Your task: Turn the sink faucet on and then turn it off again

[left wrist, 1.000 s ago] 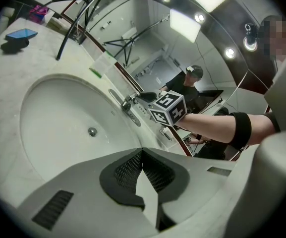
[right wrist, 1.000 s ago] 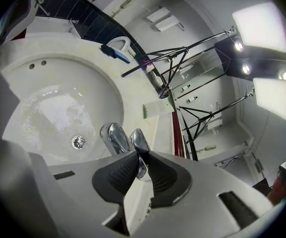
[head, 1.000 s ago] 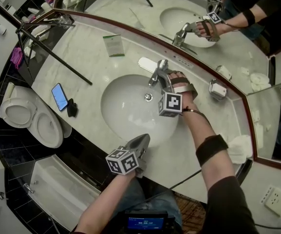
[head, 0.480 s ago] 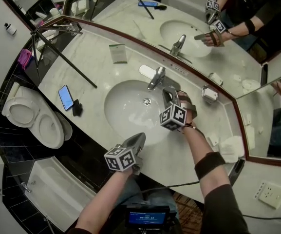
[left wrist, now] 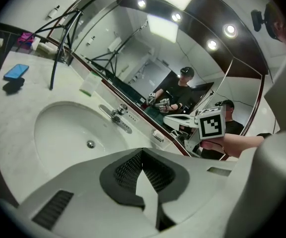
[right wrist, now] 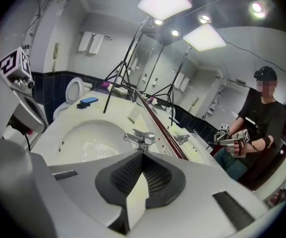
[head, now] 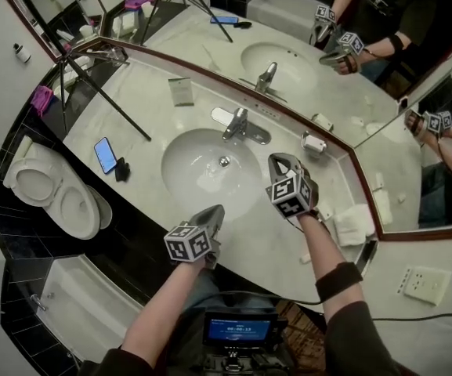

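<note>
Faucet (head: 236, 122): at the back rim of the sink (head: 180, 180), just below the mirror (head: 304, 77); no gripper touches it.
Faucet axis: runs from the mirror out over the basin, spout toward the person.
Right gripper view only: faucet seen side-on, lever lying level on top.
Right gripper (head: 277, 163): above the bench (head: 131, 124), right of the basin; its fingers have just been closing and are now together, nothing between them.
Left gripper (head: 213, 213): at the sink's near rim, fingers together, empty.
Writing: the card (head: 182, 90) has print too small to read.
</note>
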